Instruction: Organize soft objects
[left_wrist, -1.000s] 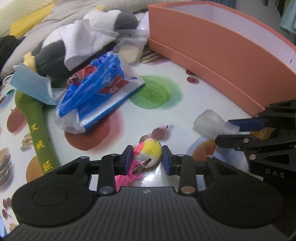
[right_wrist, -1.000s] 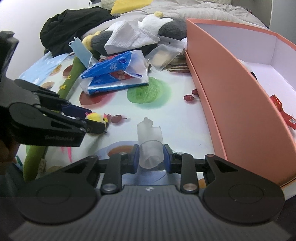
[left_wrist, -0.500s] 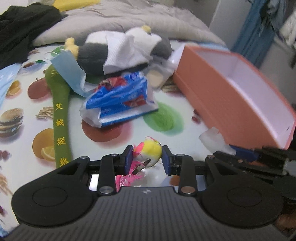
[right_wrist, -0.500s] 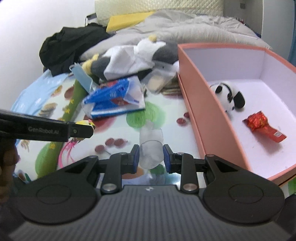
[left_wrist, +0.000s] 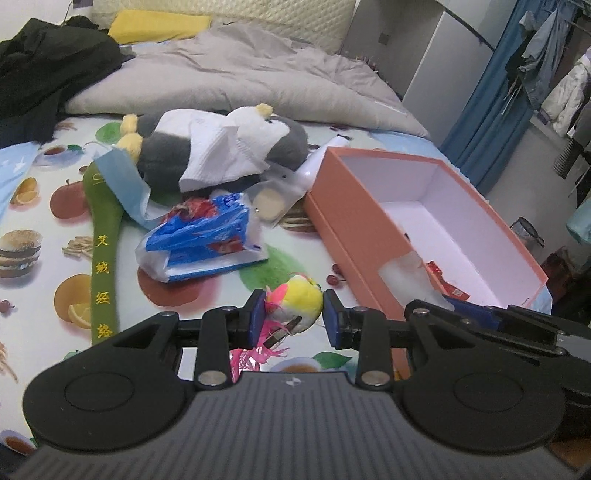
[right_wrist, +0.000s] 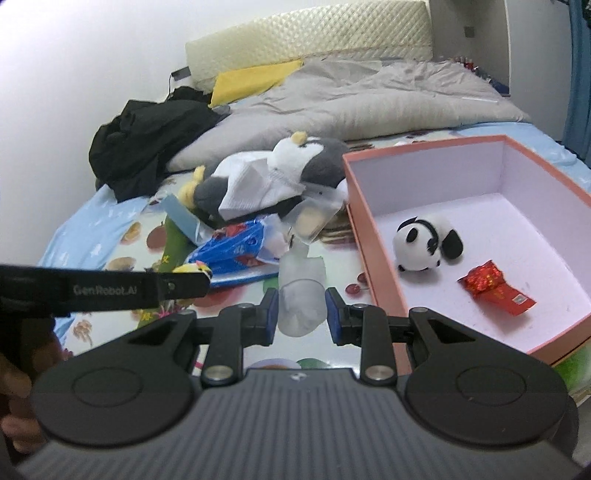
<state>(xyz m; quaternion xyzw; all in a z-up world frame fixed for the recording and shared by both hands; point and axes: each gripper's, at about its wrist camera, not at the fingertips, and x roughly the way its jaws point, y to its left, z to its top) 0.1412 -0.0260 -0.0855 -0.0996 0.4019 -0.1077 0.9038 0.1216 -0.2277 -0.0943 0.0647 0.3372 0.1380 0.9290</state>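
Observation:
My left gripper (left_wrist: 294, 314) is shut on a small yellow and pink plush toy (left_wrist: 301, 301), held in the air above the fruit-print sheet. My right gripper (right_wrist: 301, 311) is shut on a frosted, translucent soft pouch (right_wrist: 301, 291), also lifted. The two grippers hang side by side, right beside the near left wall of the open orange box (right_wrist: 373, 258). Inside the box lie a panda plush (right_wrist: 424, 243) and a red foil packet (right_wrist: 495, 290). In the left wrist view the right gripper's pouch (left_wrist: 402, 273) shows against the box wall (left_wrist: 354, 229).
On the bed to the left lie a grey and white penguin plush (left_wrist: 221, 147) under a white cloth, a blue face mask (left_wrist: 122, 181), a long green plush (left_wrist: 103, 258), a blue plastic pack (left_wrist: 207, 240) and a clear pouch (left_wrist: 273, 199). Behind are a grey duvet (left_wrist: 240, 74) and black clothes (right_wrist: 147, 140).
Both grippers have risen off the sheet with their items still held. The views now look down over the box wall into its inside. The left gripper has rolled level.

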